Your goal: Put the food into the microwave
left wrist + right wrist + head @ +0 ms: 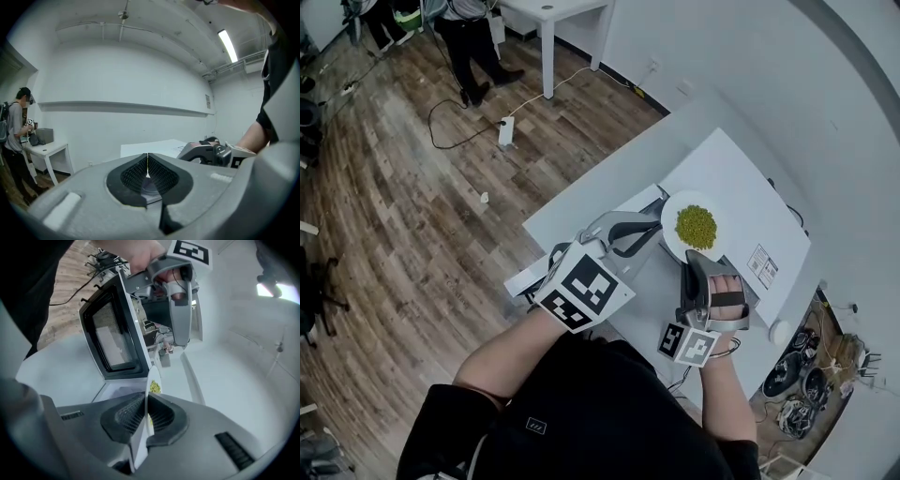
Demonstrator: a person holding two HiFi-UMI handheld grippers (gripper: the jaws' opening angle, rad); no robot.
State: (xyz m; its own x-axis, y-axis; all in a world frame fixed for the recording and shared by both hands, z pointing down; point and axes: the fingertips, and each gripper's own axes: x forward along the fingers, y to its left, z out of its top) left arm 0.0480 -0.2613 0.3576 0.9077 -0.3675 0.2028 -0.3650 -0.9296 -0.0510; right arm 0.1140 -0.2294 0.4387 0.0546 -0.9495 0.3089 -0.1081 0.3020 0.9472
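Clamping the near rim of the round white plate (698, 196), the right gripper (692, 264) has its jaws pressed together on the thin edge. In the right gripper view that edge (152, 376) runs straight between the ribbed pads (126, 414). A heap of small loose green food (696, 226) sits in the plate's middle. The plate is just in front of the white box-shaped microwave (750, 192), whose dark-windowed door (110, 331) stands open. Whether the plate is carried clear or rests on something below, the steep head view probably cannot settle.

The left gripper (649, 232) has its jaws together on nothing, as the left gripper view shows (147, 171). It is up beside the open door (180, 310).

The plate looks stiff, glazed and smooth, so likely slippery and breakable if knocked against the microwave frame. Held by one rim only, its weight will lever downward at the far side. The pads should therefore bite as deep over the rim as they can, clear of the food. The green pieces (154, 387) are light and loose and would roll off at any tilt, so the plate needs keeping level on its way in.
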